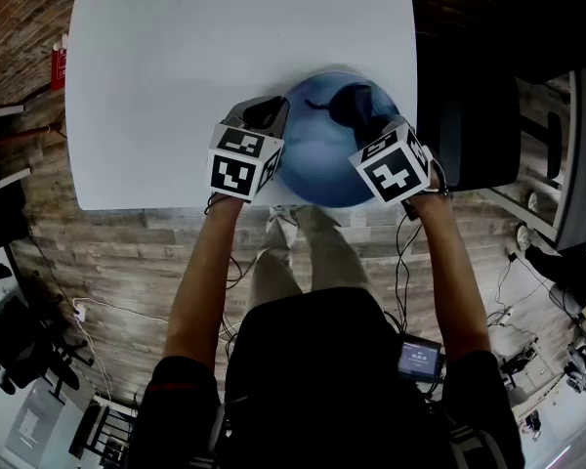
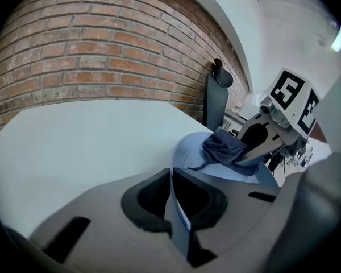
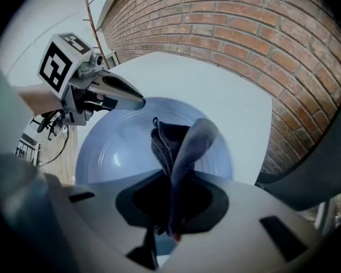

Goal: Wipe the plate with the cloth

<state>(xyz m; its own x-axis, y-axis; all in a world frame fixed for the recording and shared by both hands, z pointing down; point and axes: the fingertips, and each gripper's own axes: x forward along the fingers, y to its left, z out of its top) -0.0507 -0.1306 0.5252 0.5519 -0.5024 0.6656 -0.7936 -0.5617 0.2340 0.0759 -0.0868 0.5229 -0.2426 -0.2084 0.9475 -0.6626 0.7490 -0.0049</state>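
Note:
A pale blue plate (image 1: pixel 317 154) rests at the near edge of the white table (image 1: pixel 176 66). My left gripper (image 1: pixel 266 115) is shut on the plate's left rim (image 2: pixel 179 209), which shows thin between its jaws. A dark grey-blue cloth (image 1: pixel 352 104) lies bunched on the far right part of the plate (image 3: pixel 119 152). My right gripper (image 1: pixel 376 125) is shut on the cloth (image 3: pixel 179 152), which hangs folded out of the jaws onto the plate's inside. In the left gripper view the cloth (image 2: pixel 224 148) and the right gripper (image 2: pixel 261 144) sit across the plate (image 2: pixel 187 152).
A dark chair (image 1: pixel 479 125) stands just right of the table. A brick wall (image 2: pixel 102 56) rises beyond the table's far side. Wood floor (image 1: pixel 107 272) and cables lie below the near table edge, with the person's legs (image 1: pixel 303 252) under the plate.

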